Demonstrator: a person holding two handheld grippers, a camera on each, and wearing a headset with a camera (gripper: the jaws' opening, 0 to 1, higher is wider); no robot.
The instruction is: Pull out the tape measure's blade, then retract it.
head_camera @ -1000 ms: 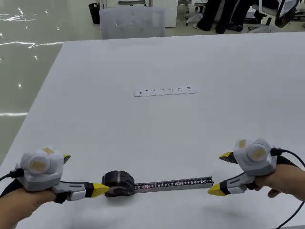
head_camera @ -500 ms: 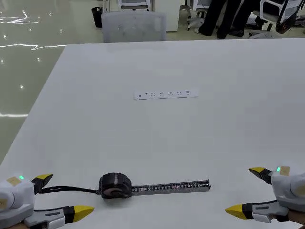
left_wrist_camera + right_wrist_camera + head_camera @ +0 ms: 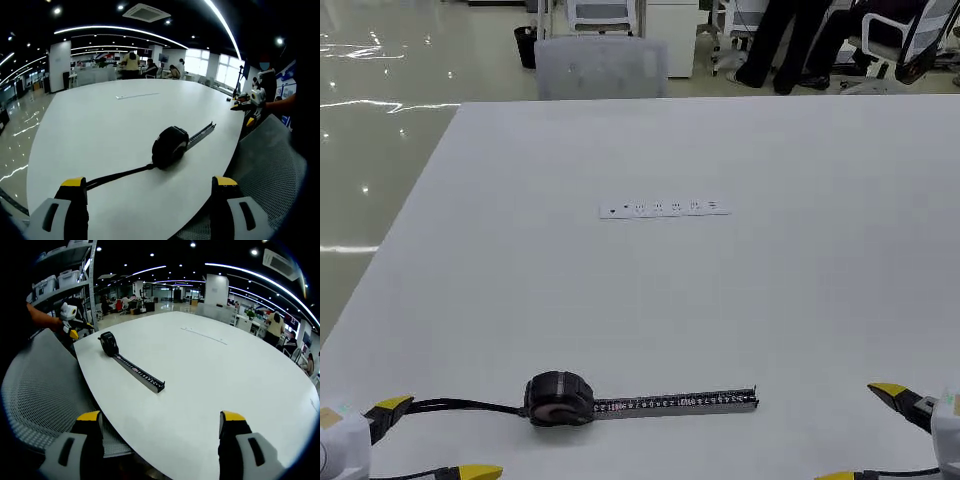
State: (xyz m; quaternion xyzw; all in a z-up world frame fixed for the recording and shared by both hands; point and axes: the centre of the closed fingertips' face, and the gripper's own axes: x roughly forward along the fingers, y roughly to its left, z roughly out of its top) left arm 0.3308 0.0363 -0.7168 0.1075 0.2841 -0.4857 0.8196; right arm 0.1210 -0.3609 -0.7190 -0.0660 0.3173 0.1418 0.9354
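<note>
Left claw (image 3: 150, 181) and right claw (image 3: 160, 416) both gape wide now, let go and backed off; tape measure (image 3: 558, 399) lies between them, blade (image 3: 675, 403) out toward the right one. Retracting's what's left, we reckon.

White table (image 3: 770, 300) w/ power strip (image 3: 665, 208), grey chair (image 3: 601, 68) behind, glossy floor (image 3: 380, 130), ceiling strip lights (image 3: 115, 28), shelving (image 3: 70, 277)

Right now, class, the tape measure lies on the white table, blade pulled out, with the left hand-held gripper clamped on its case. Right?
One slip: the left hand-held gripper is open, apart from the tape measure, as the left gripper view shows. The blade is out on the white table.
</note>
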